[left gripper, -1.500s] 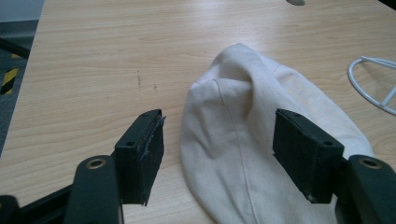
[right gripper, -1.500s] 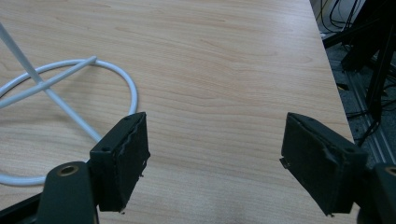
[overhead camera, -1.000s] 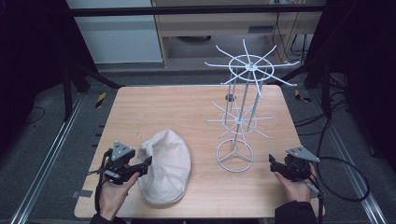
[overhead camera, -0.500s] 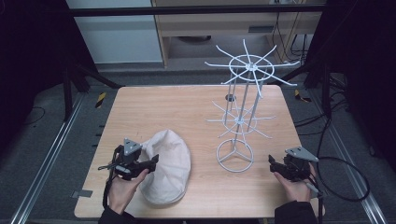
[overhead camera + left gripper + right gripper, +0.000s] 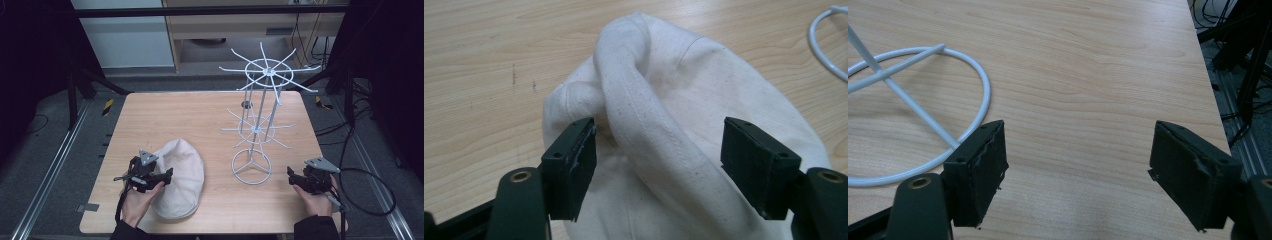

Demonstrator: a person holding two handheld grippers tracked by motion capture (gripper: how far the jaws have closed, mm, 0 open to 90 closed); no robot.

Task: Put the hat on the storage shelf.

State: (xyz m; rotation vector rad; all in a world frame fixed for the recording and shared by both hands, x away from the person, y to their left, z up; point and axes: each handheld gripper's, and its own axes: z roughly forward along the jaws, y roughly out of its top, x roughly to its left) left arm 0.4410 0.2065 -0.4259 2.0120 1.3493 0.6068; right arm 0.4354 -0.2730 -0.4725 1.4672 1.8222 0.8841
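A cream cloth cap [image 5: 180, 175] lies on the wooden table [image 5: 165, 115] near its front left. My left gripper [image 5: 167, 176] is open at the cap's left edge. In the left gripper view its jaws stand either side of a raised fold of the cap [image 5: 649, 130], with the cloth between them. A white wire display rack [image 5: 260, 120] with spoke arms stands right of centre on a ring base [image 5: 923, 100]. My right gripper [image 5: 294, 175] is open above bare wood at the front right, just right of the ring base, nothing between its fingers.
The table's right edge [image 5: 1205, 75] runs close beside my right gripper, with cables and dark floor beyond. Metal rails line the floor on both sides. A cable [image 5: 370, 195] trails from my right gripper off the table.
My left gripper has moved right onto the cap's edge, so its open jaws now straddle a fold of the cloth. The right gripper has stayed put.
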